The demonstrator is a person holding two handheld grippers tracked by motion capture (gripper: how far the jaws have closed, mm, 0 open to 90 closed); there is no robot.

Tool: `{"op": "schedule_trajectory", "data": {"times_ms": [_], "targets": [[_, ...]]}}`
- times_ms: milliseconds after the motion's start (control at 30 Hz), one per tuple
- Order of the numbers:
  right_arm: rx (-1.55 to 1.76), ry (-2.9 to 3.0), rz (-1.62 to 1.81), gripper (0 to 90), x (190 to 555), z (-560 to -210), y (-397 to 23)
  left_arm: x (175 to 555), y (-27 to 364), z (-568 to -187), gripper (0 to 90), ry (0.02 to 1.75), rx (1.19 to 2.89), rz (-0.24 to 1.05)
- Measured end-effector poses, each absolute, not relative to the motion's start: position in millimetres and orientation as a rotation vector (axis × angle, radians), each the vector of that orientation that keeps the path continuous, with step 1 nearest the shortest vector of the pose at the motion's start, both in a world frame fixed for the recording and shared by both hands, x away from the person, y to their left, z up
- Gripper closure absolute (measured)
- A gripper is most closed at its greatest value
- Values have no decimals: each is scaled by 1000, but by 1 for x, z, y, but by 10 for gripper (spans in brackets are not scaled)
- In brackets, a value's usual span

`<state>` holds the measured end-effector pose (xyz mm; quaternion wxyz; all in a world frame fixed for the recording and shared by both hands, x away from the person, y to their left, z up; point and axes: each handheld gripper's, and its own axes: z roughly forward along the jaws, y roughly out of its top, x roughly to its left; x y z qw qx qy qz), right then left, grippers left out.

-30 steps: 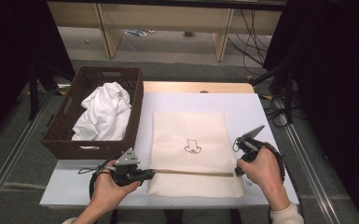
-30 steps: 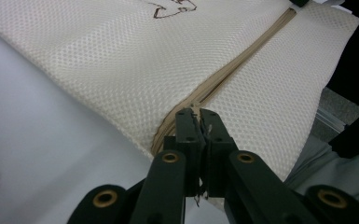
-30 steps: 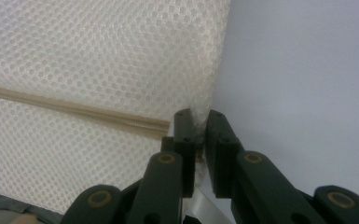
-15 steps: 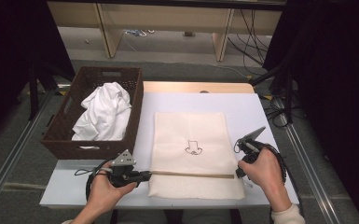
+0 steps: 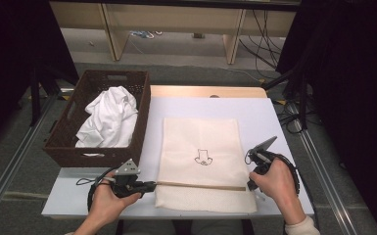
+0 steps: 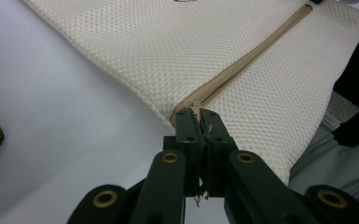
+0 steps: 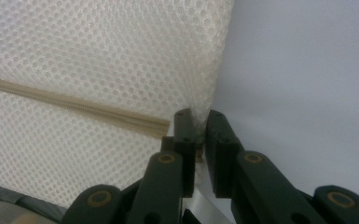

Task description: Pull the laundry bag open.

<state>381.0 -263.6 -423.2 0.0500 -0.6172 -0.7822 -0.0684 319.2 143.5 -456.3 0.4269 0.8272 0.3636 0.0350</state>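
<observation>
On the table [image 5: 274, 112]: we've got a cream mesh laundry bag [image 5: 200, 142] lying flat, right of a brown wicker basket [image 5: 139, 127] with white clothing [image 5: 107, 120] bundled inside.

Bag: zipper [image 5: 200, 185] runs across it near our edge, with a small black drawing [image 5: 204, 157] at its centre. Looks shut all the way along, as far as we can see.

Left gripper [image 6: 200, 116]: jaws pressed together at the zipper's left end, pinching what looks like the zipper pull [image 6: 197, 108]. It's tiny, so we're guessing a bit.

Right gripper [image 7: 198, 119]: jaws closed on the bag's right edge, just past the zipper's other end, a pinch of mesh bunched up between them.

Where the bag sits: stretched between both grippers, so each one's touching it at opposite ends of the zipper line.

What could go wrong: honestly, the pull slipping out of the left jaws once we drag it, since it's such a small tab. Also, if the right pinch lets go, the whole bag would slide along instead of unzipping, and mesh could snag in the teeth.
</observation>
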Motion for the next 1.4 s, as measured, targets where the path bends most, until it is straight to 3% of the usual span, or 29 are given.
{"op": "schedule_trajectory", "data": {"times_ms": [467, 1400], "targets": [[-1878, -2360, -129, 844, 379, -428, -260, 320, 147, -460, 870, 927, 2086, 77], [-1836, -2398, -60, 817, 377, -441, -246, 326, 138, -473, 860, 898, 2274, 185]]}}
